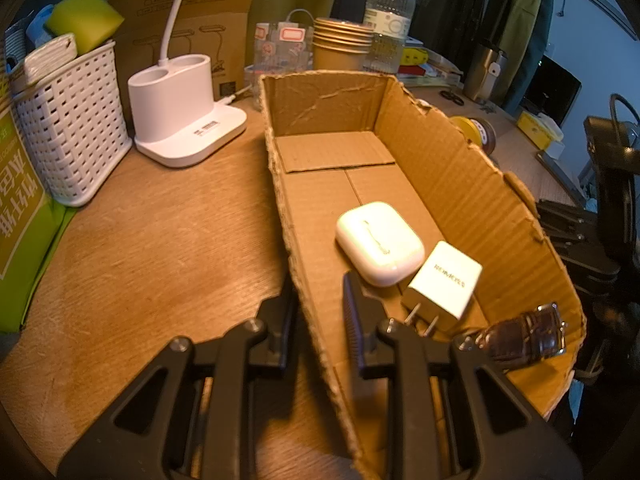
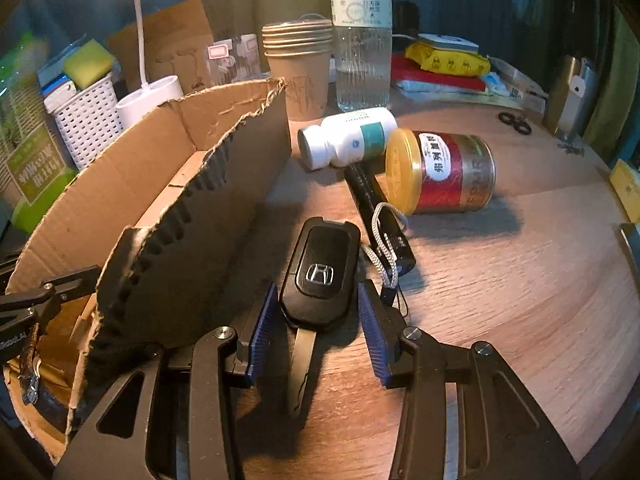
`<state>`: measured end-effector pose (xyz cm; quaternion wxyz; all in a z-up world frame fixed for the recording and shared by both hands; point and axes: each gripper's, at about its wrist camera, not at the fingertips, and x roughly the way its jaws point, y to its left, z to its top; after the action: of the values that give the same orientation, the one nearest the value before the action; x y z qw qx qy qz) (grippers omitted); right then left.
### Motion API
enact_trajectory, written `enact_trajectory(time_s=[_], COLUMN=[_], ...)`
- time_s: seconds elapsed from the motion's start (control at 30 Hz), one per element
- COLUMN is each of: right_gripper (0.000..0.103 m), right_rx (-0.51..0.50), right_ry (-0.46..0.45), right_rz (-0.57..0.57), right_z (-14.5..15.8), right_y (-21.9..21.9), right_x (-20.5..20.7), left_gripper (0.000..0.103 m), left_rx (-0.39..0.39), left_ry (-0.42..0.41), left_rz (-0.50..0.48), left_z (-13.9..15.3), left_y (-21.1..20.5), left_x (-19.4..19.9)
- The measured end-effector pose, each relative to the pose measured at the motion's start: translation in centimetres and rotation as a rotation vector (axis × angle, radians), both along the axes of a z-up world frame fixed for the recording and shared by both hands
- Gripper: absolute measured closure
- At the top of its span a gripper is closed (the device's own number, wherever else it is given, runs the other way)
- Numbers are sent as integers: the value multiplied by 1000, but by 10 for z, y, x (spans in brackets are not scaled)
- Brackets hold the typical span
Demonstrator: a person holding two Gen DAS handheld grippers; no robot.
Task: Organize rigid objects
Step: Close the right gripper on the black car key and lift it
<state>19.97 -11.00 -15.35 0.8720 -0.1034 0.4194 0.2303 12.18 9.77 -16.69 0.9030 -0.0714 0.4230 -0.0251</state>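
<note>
My left gripper (image 1: 318, 316) is shut on the near left wall of the open cardboard box (image 1: 460, 184). One finger is outside the wall and one inside. In the box lie a white earbud case (image 1: 378, 242), a white charger plug (image 1: 444, 280) and a brown-strapped watch (image 1: 524, 336). My right gripper (image 2: 318, 332) is down at the table just right of the box (image 2: 208, 208). Its blue pads (image 2: 262, 332) are closed against both sides of a black car key (image 2: 320, 272), which lies flat with its blade towards me.
Beyond the key lie a black flashlight (image 2: 376, 216), a white pill bottle (image 2: 346, 140) and a red tin (image 2: 444, 170) on its side. Paper cups (image 2: 298, 68) and a water bottle (image 2: 362, 40) stand behind. A white basket (image 1: 72, 128) and lamp base (image 1: 180, 112) stand left of the box.
</note>
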Motion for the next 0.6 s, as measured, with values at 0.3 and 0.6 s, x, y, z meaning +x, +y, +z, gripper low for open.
enact_trajectory(time_s=[0.3, 0.6], right_gripper=[62, 63], right_rx=[-1, 28], right_ry=[4, -41], right_rz=[-1, 11], right_z=[1, 12], right_y=[0, -4], right_x=[4, -4], left_gripper=[79, 79], left_rx=[0, 0], left_ry=[0, 0], left_rz=[0, 0], left_z=[0, 0], left_y=[0, 0], left_x=[0, 0])
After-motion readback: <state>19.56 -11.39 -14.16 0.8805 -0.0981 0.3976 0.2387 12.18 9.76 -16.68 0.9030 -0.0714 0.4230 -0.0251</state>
